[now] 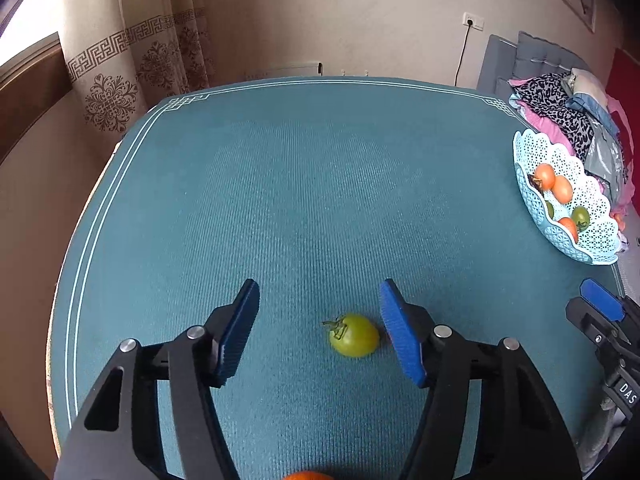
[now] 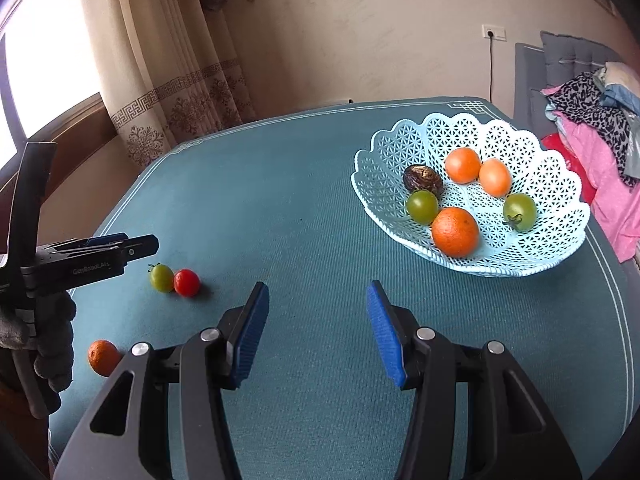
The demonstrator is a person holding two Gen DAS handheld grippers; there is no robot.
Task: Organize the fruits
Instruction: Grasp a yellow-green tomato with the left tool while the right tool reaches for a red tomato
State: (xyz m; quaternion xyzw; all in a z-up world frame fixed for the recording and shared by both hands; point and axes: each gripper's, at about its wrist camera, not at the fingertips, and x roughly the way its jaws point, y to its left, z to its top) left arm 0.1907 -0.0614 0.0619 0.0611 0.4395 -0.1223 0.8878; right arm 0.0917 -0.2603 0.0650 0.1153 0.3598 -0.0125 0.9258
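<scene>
One green tomato (image 1: 354, 335) lies on the surface (image 1: 320, 200) between the left gripper (image 1: 320, 332)'s spread, empty fingers, close to the right one, stem pointing left. The right gripper (image 2: 316, 330), also released, sits farther off, nearer the basket (image 2: 400, 152).

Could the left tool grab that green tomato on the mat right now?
Probably yes. The left tool is open with the green tomato lying between its fingers, close to the right one. Nothing sits in the way, though a red tomato touches it on one side and might get nudged.
</scene>
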